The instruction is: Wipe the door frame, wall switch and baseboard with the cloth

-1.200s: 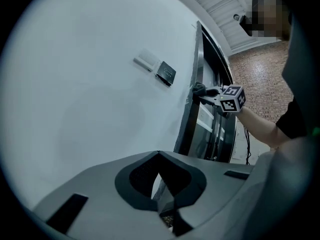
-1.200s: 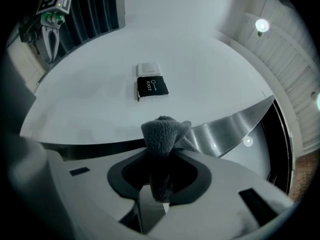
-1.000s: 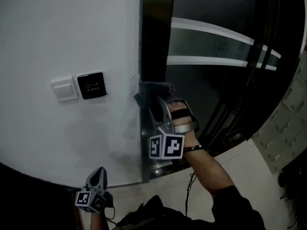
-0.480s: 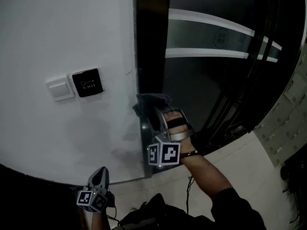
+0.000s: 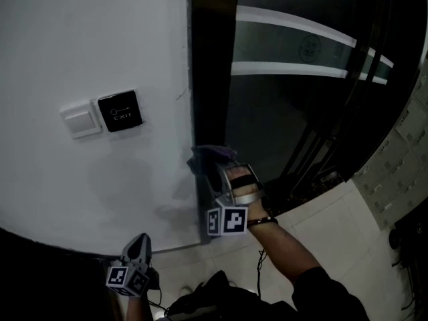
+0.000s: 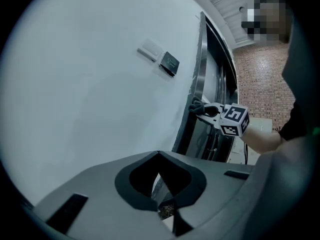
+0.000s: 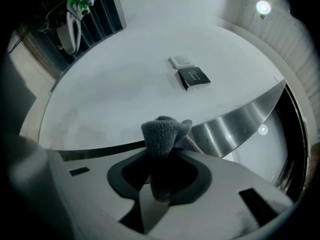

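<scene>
At the near left, the left gripper (image 5: 138, 243) hangs low in front of the white wall (image 5: 80, 39), its jaws together with nothing between them. Higher on the wall sit the white wall switch (image 5: 79, 119) and, just beside it on the right, a black exit button (image 5: 121, 111). Further right, the right gripper (image 5: 215, 169) is clamped on the grey cloth (image 5: 212, 156), which is pressed against the lower part of the dark metal door frame (image 5: 208, 79), below and right of the switch.

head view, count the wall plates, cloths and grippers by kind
white switch: 1
black exit button: 1
cloth: 1
grippers: 2, left gripper and right gripper
total: 5
</scene>
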